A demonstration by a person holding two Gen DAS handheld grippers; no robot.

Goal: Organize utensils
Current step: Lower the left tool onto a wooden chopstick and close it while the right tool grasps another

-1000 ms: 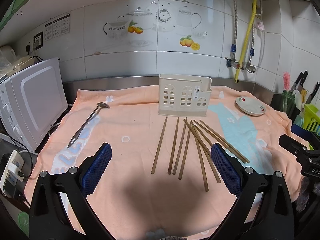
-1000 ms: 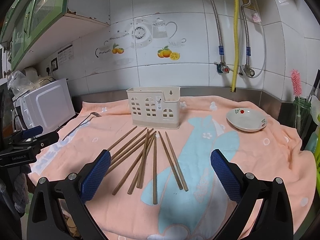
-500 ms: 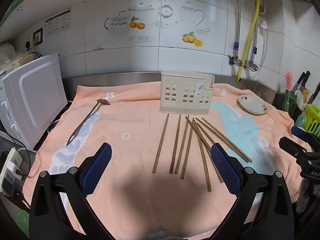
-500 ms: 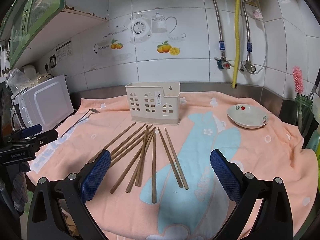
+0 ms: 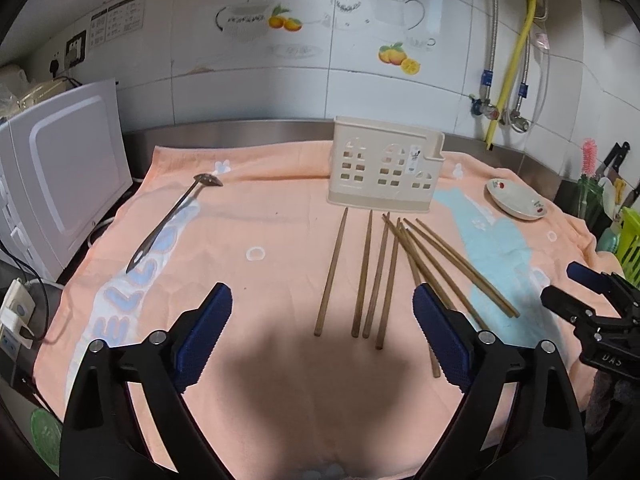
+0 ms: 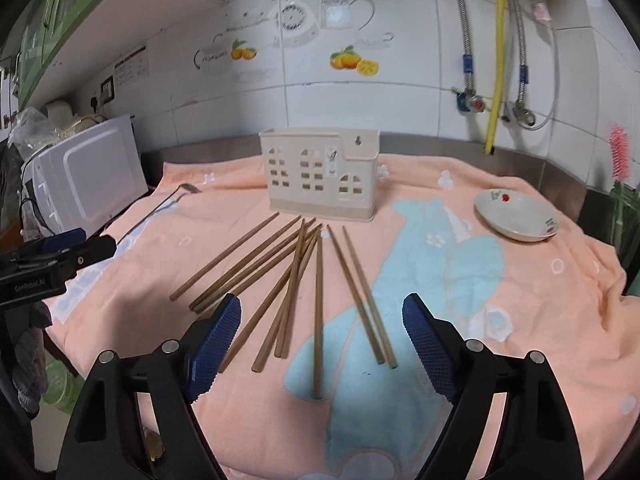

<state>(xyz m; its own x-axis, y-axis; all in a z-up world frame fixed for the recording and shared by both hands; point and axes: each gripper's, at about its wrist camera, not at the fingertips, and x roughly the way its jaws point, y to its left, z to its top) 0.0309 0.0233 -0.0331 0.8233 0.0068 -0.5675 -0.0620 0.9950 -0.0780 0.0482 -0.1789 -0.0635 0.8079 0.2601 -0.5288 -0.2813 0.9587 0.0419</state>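
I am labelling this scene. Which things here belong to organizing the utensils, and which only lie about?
For the job: chopsticks, spoon, utensil holder.

Lying about: small dish, microwave, towel, pink brush.

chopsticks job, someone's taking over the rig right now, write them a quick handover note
Left gripper: open, empty, its jaws just narrowed a little, nothing between the fingers.
Right gripper: the same.
Chopsticks: all loose on the peach towel, fanned out in front of the cream utensil holder.
Metal spoon: lying on the towel's left side.
Done: nothing in the holder that I can see.
Left: load chopsticks and spoon into the holder.
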